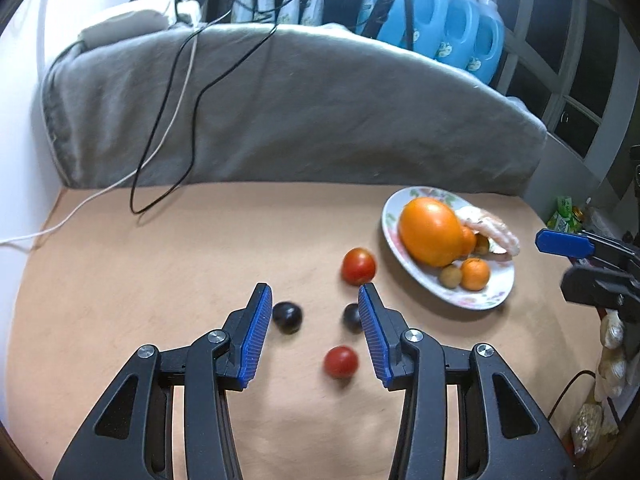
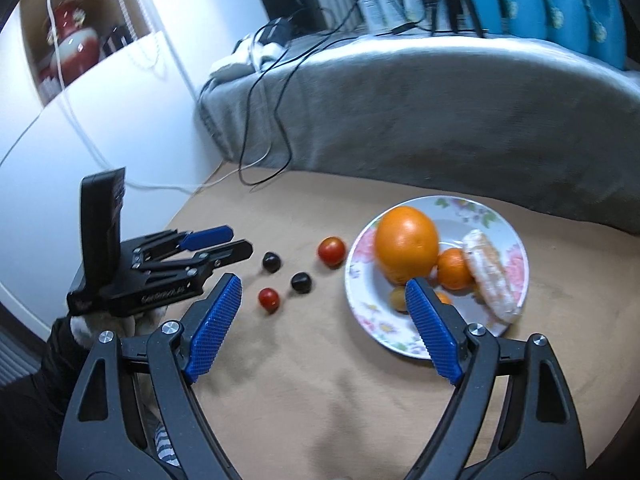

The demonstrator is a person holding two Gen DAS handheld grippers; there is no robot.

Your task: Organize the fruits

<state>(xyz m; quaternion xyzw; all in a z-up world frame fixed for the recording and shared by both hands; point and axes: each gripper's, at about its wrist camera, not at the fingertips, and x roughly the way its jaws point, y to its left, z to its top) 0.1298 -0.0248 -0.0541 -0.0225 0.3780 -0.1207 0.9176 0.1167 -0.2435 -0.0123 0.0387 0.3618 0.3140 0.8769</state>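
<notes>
Four small fruits lie loose on the tan table [image 1: 160,280]: a big tomato [image 1: 358,266], a small tomato [image 1: 340,361] and two dark plums. The left plum [image 1: 287,317] sits just beside the tip of my left tongs' left finger; the right plum [image 1: 352,317] is partly hidden behind the other fingertip. The small tomato lies nearer me, between the two blue pads but lower, touching neither. The big tomato is farther out, near the plate's [image 1: 486,298] rim.

My left tongs [image 1: 315,300] are spread wide and hold nothing. From the right wrist view they hover low over the table at the left, beside the loose fruit.

On the flowered plate rest a large orange [image 1: 430,230], a mandarin [image 1: 475,274], a small brownish fruit [image 1: 450,276] and a peeled citrus [image 1: 490,228] along the far side. A second small brown fruit peeps out behind the orange.

My right tongs [image 2: 323,292] are also wide and empty. Their right pad overlaps the near part of the plate in view; whether it touches anything there I cannot tell. Their left pad is over bare table, close to the small tomato.

Behind the table lies a grey blanket [image 1: 300,112] with a black cable [image 1: 192,120] and a white cable [image 1: 172,116] trailing across it onto the table. Blue jugs [image 1: 452,20] stand behind that.
</notes>
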